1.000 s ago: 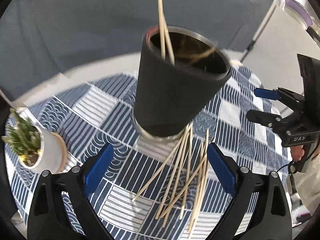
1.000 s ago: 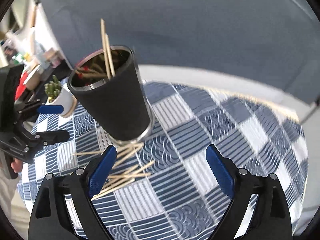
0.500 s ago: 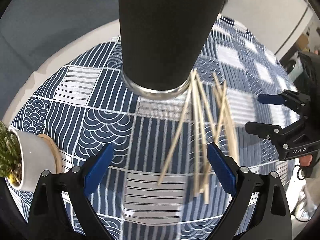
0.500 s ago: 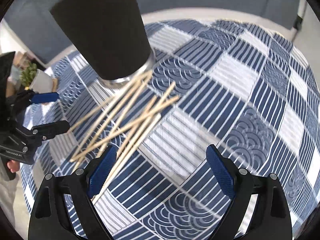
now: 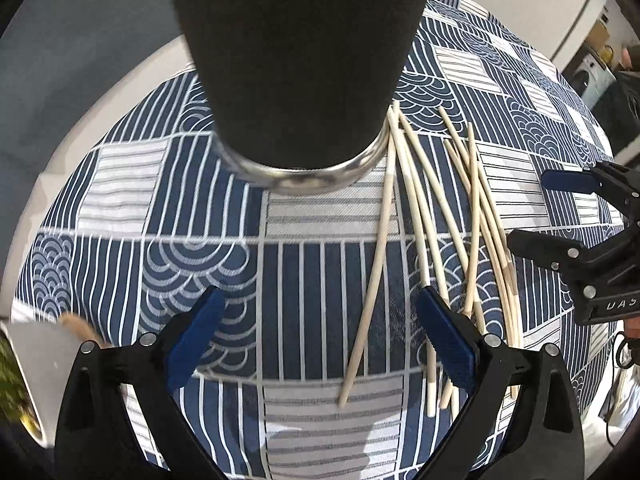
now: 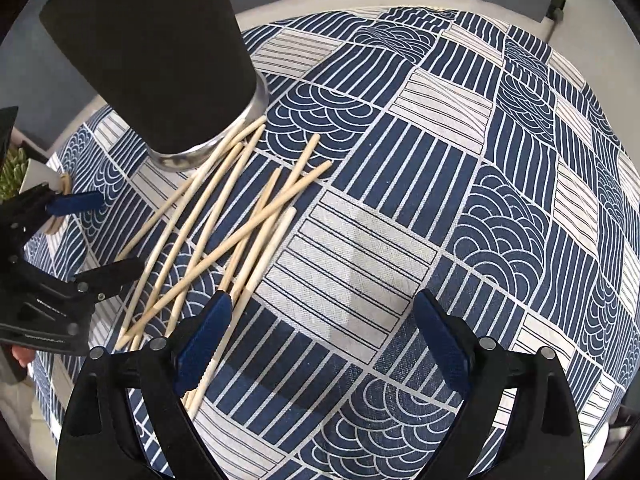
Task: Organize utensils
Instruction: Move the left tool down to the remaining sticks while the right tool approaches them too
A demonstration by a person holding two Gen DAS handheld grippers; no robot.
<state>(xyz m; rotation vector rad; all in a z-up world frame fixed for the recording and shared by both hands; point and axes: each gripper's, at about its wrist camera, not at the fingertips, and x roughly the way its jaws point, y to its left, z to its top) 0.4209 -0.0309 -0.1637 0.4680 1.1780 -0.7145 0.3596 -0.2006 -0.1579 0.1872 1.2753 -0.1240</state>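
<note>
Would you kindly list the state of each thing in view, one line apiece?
Black cup: upright on the tablecloth, top out of frame.
Chopsticks: loose, crossed in a scattered pile beside the cup's base.
Left gripper: open, empty.
Right gripper: open, empty.
Potted plant: upright at the table's edge.

matte black cup (image 5: pixel 296 60) with silver base ring, top centre; pale tan chopsticks (image 5: pixel 432 216); navy-white wave-and-stripe patchwork tablecloth (image 5: pixel 200 208); blue gripper pads (image 5: pixel 196 338)
</note>
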